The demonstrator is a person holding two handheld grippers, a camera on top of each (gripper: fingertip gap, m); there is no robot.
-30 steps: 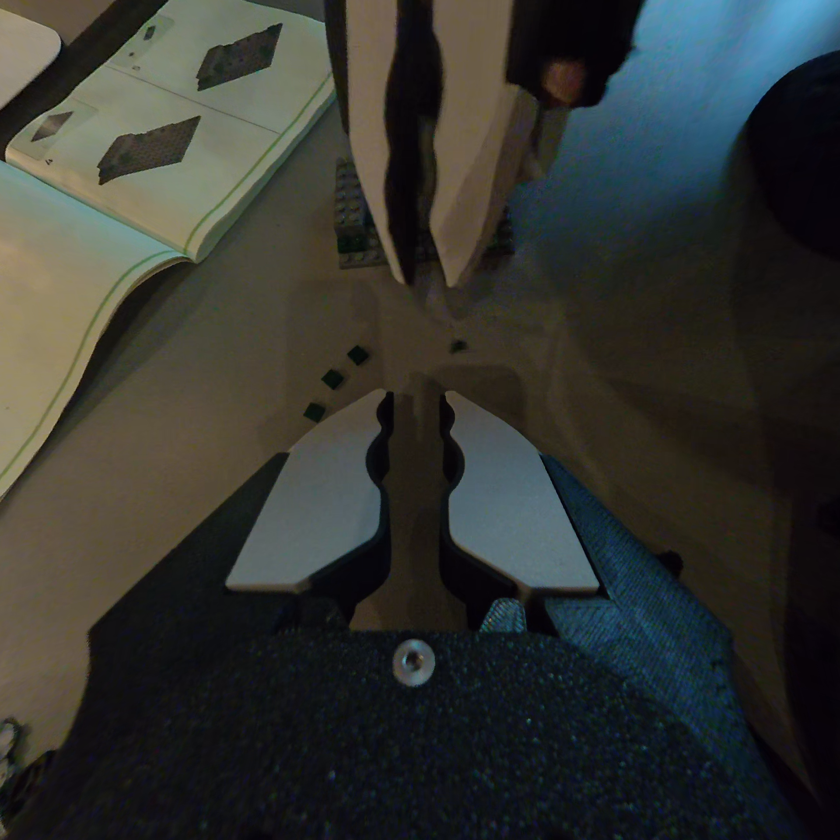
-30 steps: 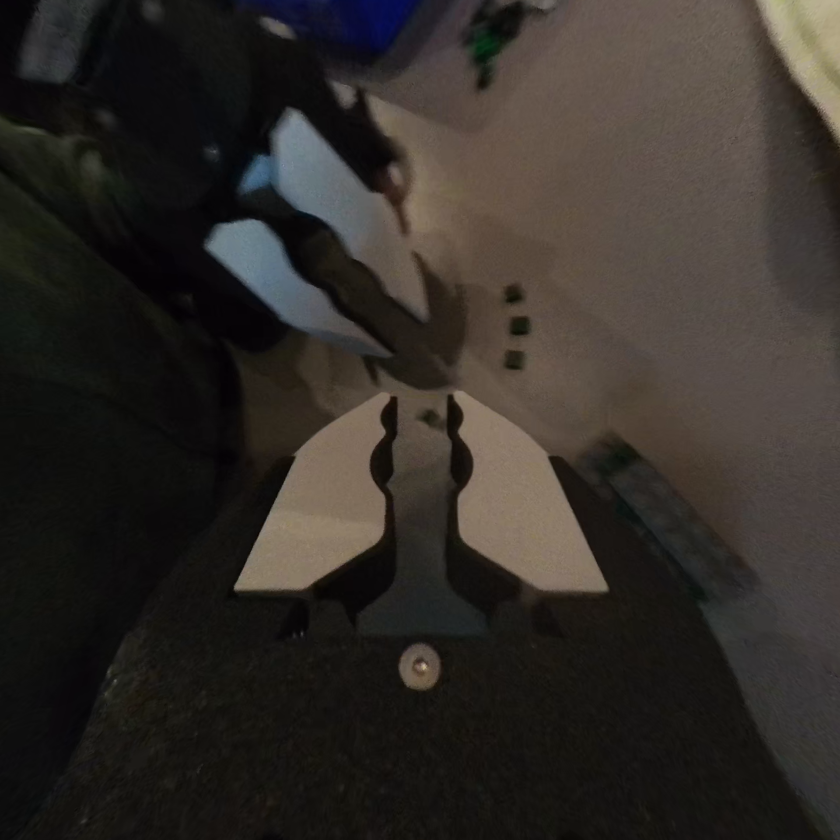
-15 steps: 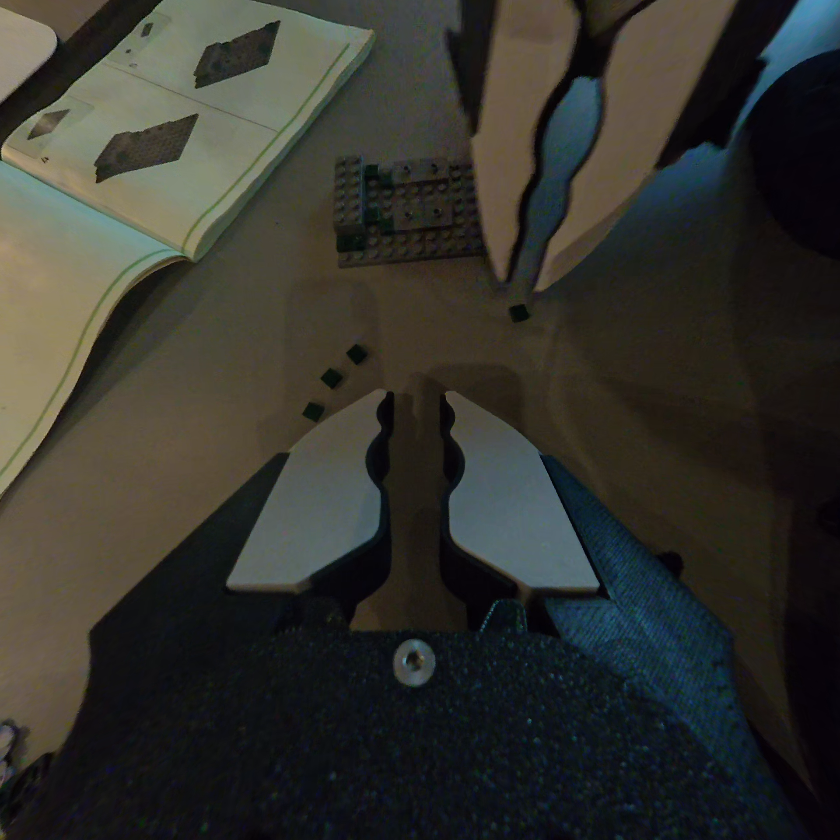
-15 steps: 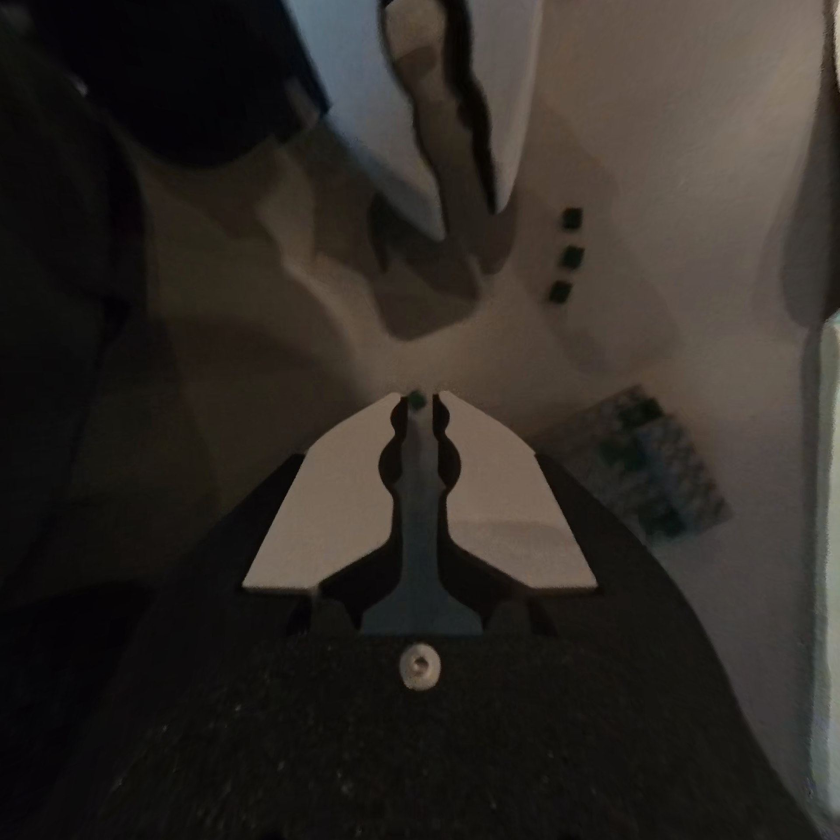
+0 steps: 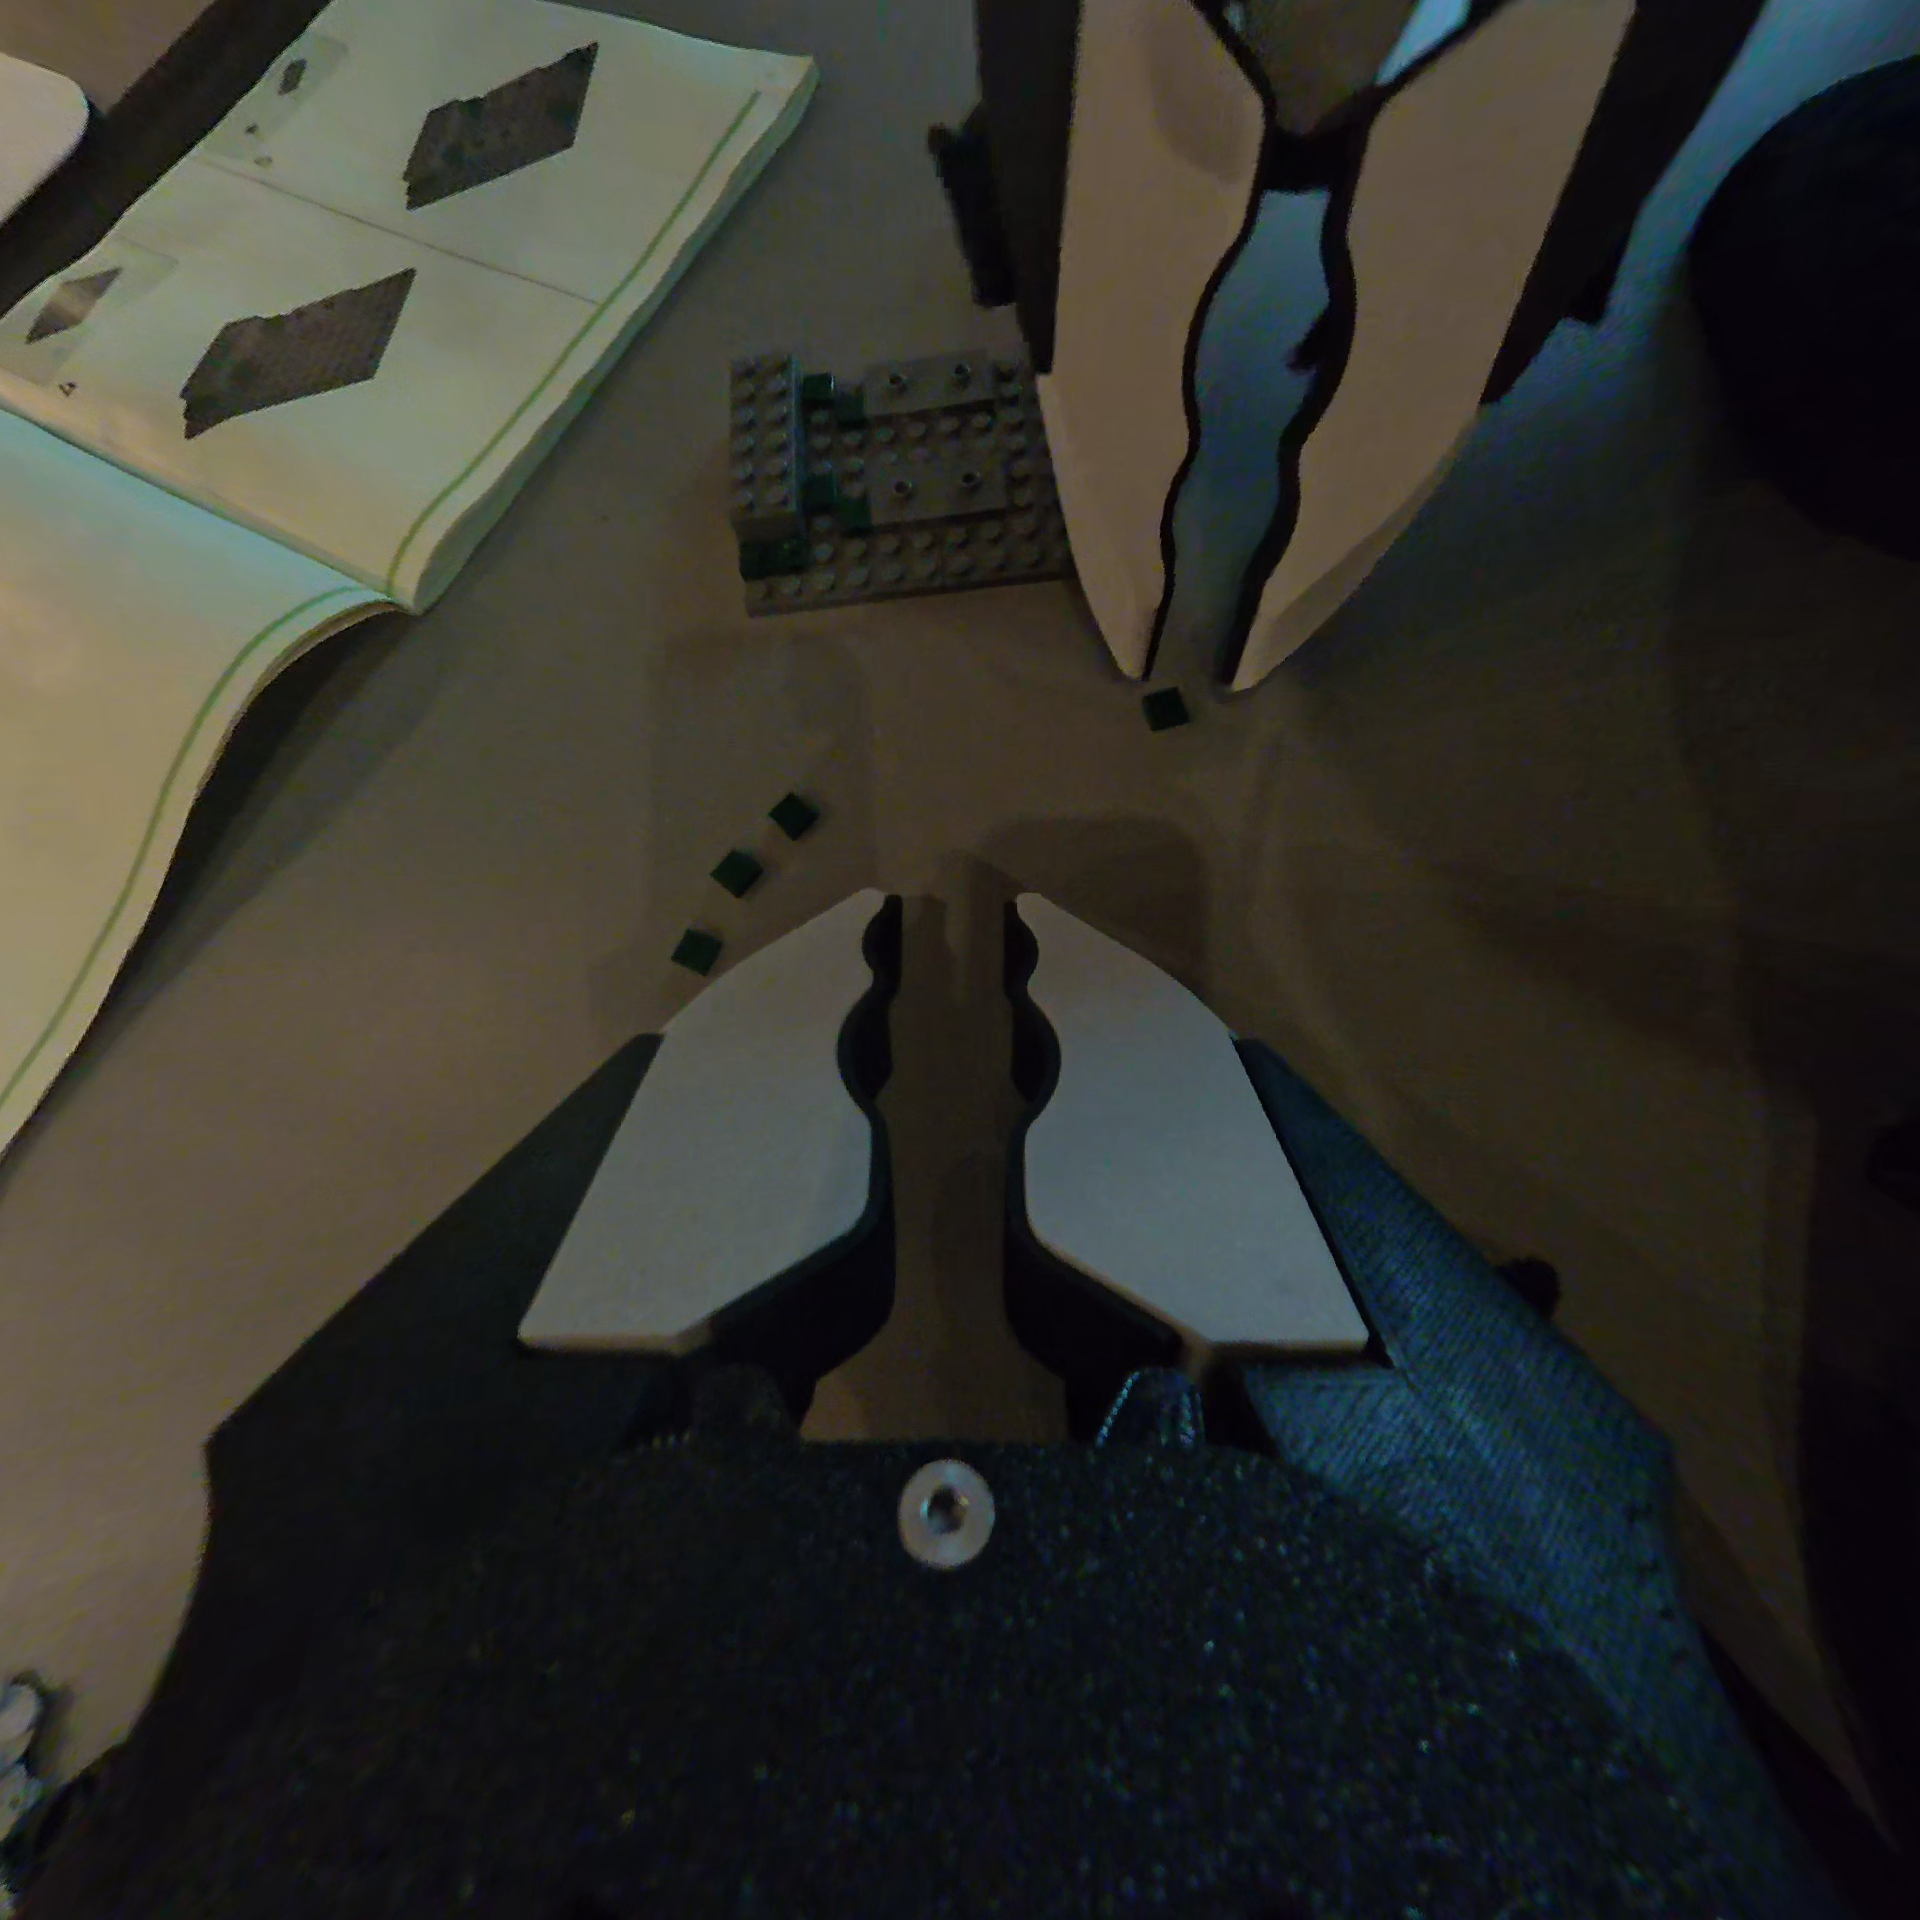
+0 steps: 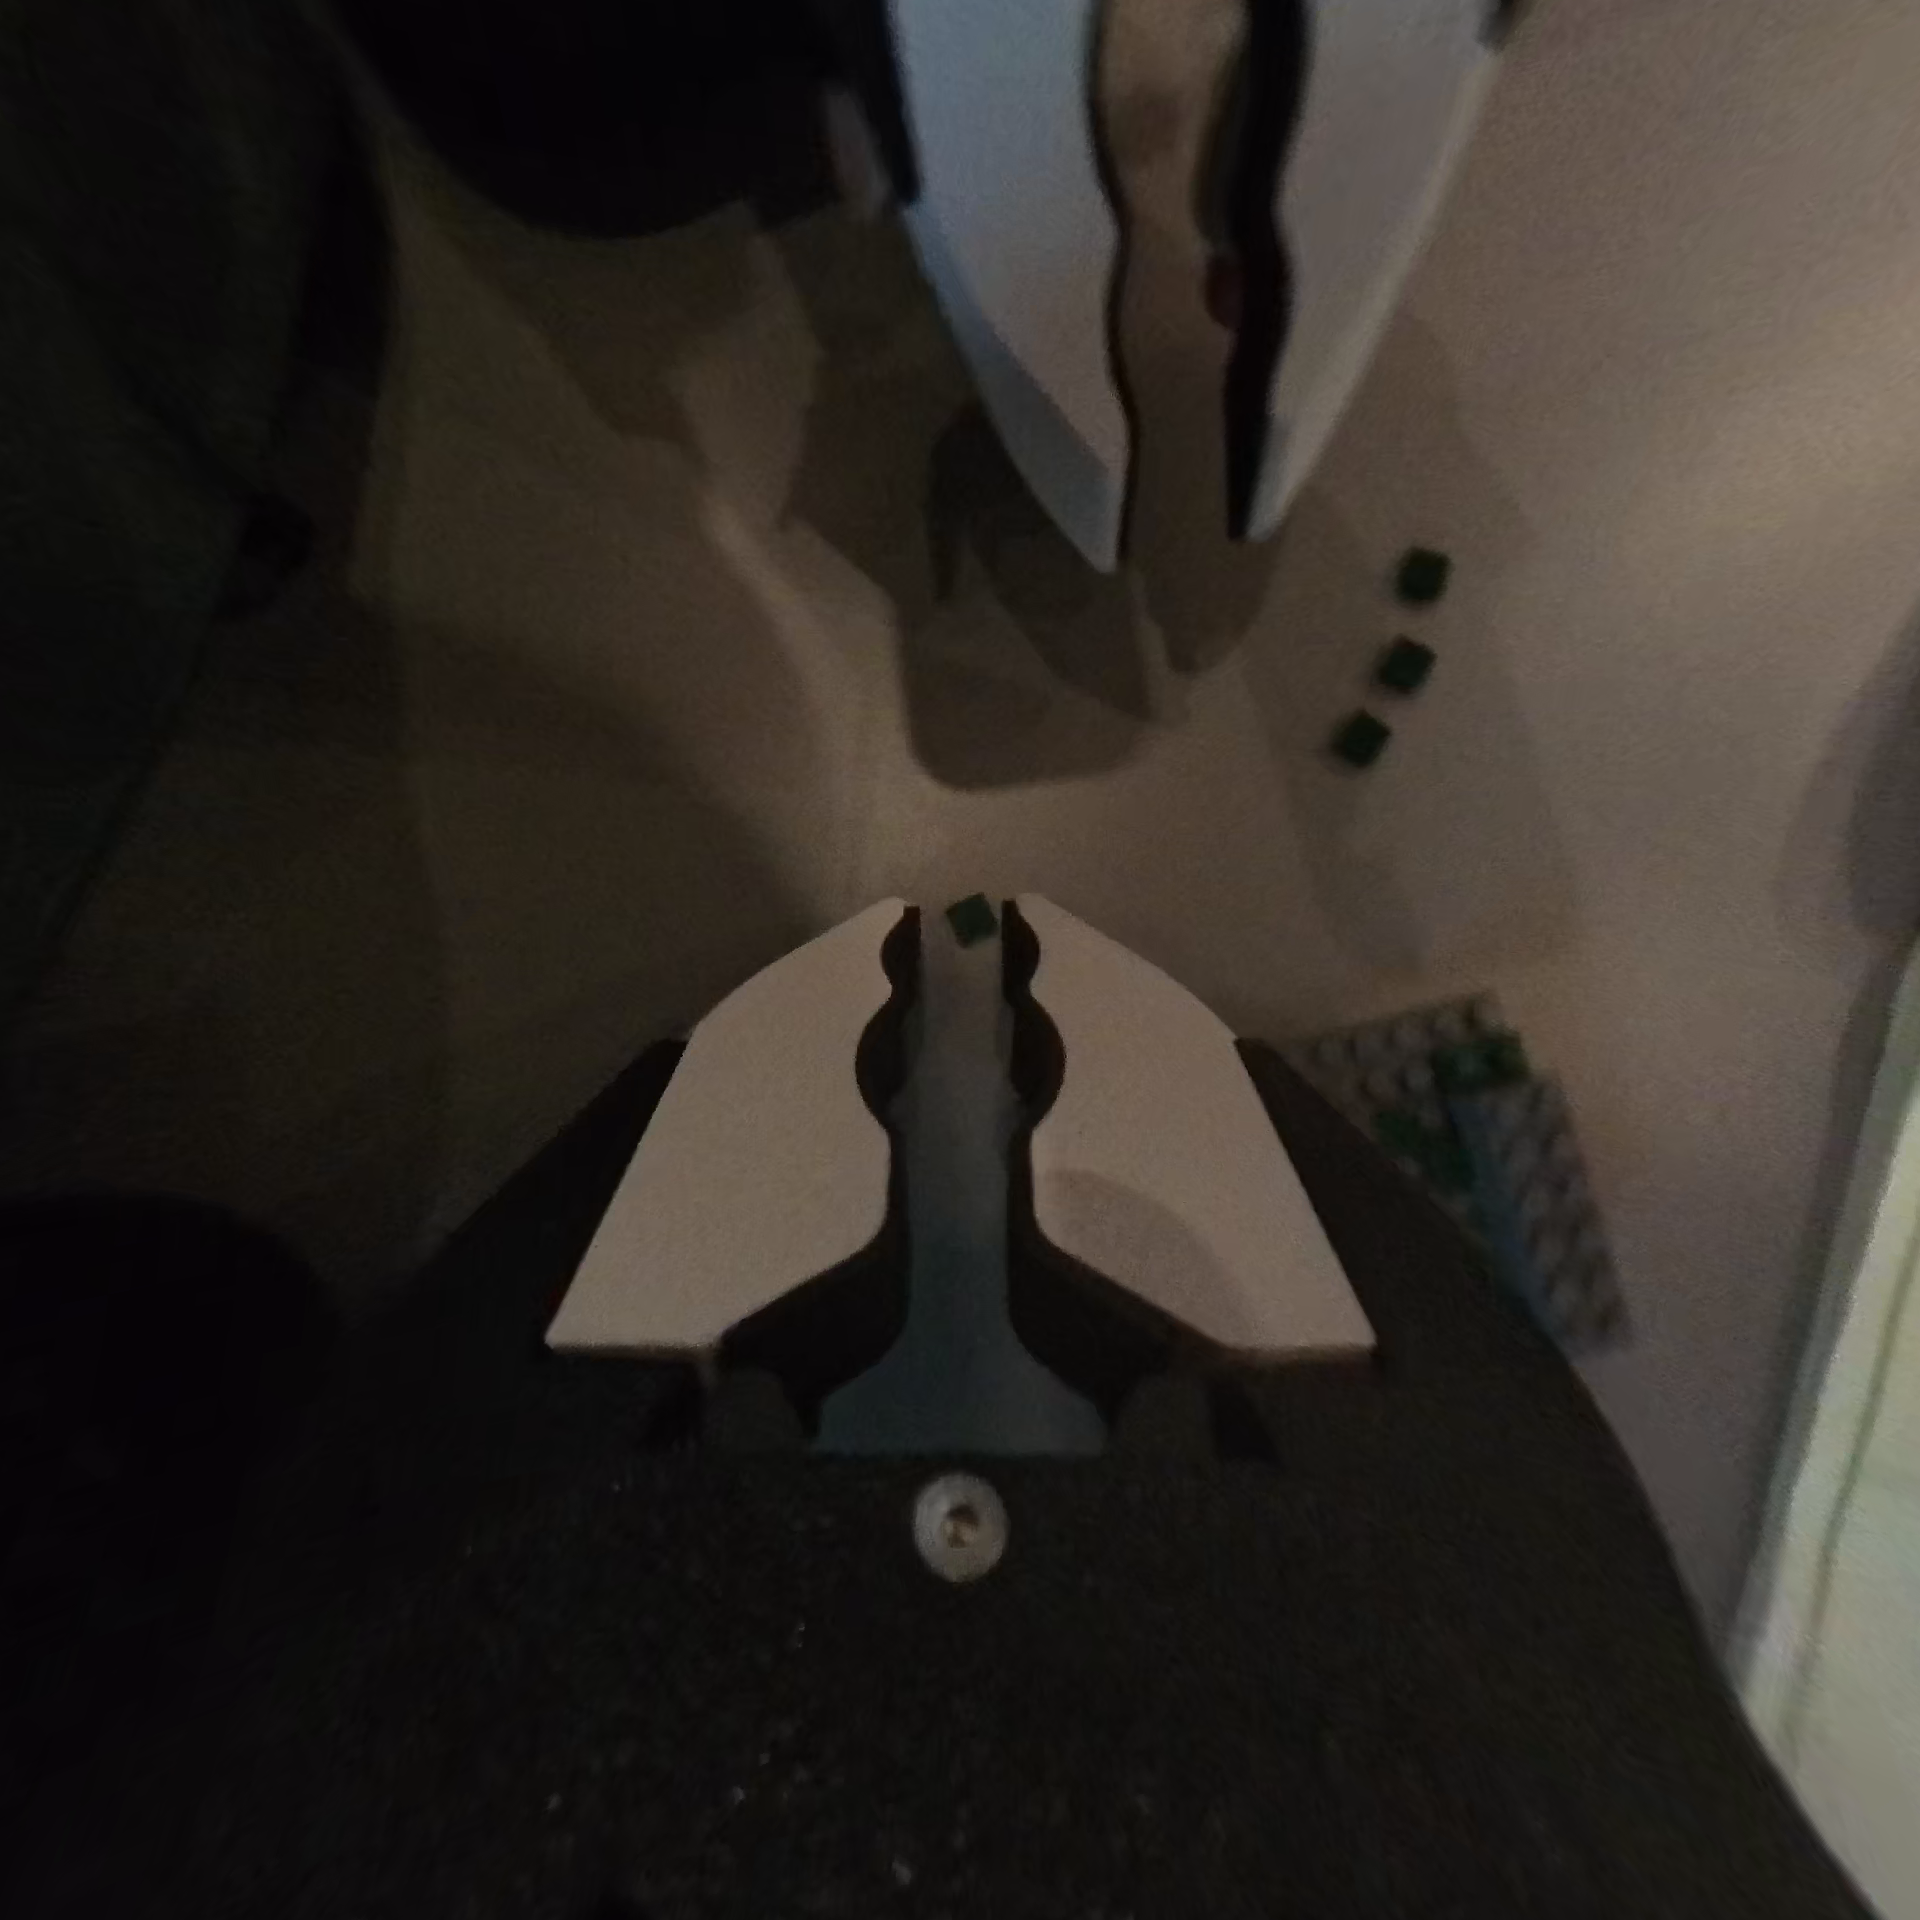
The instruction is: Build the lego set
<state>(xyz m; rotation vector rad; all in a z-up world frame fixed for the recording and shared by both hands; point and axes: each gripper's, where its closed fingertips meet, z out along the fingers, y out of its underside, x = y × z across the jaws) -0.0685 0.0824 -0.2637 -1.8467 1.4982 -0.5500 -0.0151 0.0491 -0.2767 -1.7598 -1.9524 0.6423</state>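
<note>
**Lone green tile lined up between the right gripper's tips**

An open instruction booklet [image 5: 343, 270] is seen far ahead and to the left of the left gripper [image 5: 956, 904]; grey build diagrams are printed on its pages, and no writing on them can be made out. A grey studded baseplate [image 5: 904, 488], partly fitted with dark green pieces, lies ahead of that gripper, just beside the right gripper [image 6: 961, 909]. Both grippers are held slightly spread, with nothing pinched. Three small green tiles [image 5: 738, 871] are laid in a diagonal row just left of the left gripper's tips. A single green tile [image 6: 971, 920] rests on the table [image 5: 1455, 831], framed by the right gripper's parted tips without visible contact.
</note>
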